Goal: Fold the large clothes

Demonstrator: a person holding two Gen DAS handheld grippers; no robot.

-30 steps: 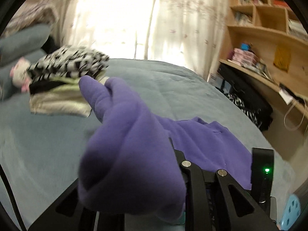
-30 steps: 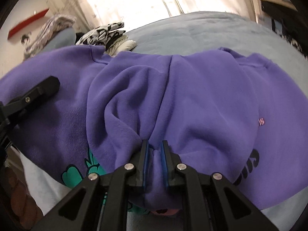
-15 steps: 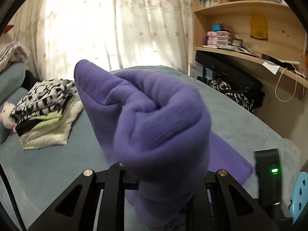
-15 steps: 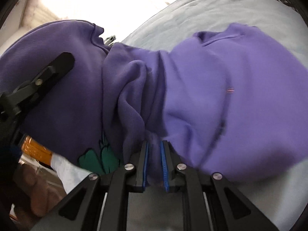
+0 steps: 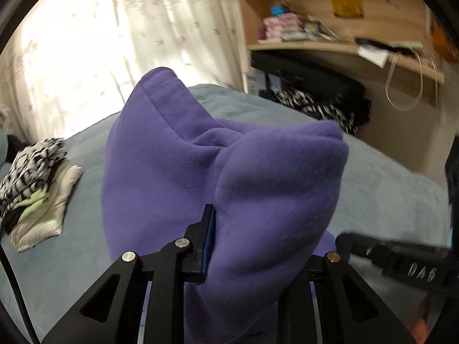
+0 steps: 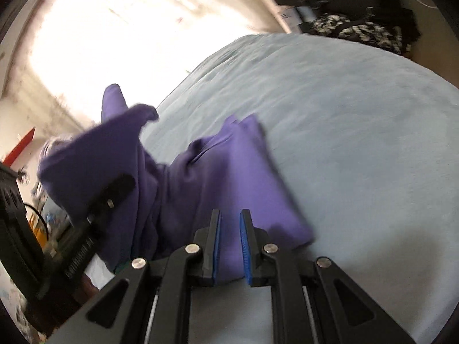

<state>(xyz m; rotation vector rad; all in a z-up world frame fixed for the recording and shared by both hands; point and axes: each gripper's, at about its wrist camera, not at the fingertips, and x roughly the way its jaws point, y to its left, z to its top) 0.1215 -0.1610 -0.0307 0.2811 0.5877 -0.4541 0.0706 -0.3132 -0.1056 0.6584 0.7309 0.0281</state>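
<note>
A purple fleece sweatshirt (image 5: 178, 177) is bunched up over my left gripper (image 5: 246, 229), which is shut on it. Only that gripper's left finger with its blue pad shows; the cloth hides the other finger. In the right wrist view the sweatshirt (image 6: 229, 177) trails in a folded strip across the blue-grey bed (image 6: 358, 143). My right gripper (image 6: 229, 238) is shut on its near edge, the cloth pinched between both blue pads. The left gripper (image 6: 112, 197) appears there at the left, draped in purple. The right gripper (image 5: 401, 261) shows low right in the left wrist view.
A stack of folded clothes (image 5: 34, 189) lies on the bed (image 5: 86, 246) to the left. Past the bed's far right side stand a black bag with patterned cloth (image 5: 318, 106) and wooden shelves (image 5: 330, 43). A bright curtain (image 5: 100, 43) hangs behind.
Both grippers have swung sideways and rolled, carrying the sweatshirt. It was spread wide in front of the right gripper; now it is gathered into a narrow strip with more bare bed showing.
</note>
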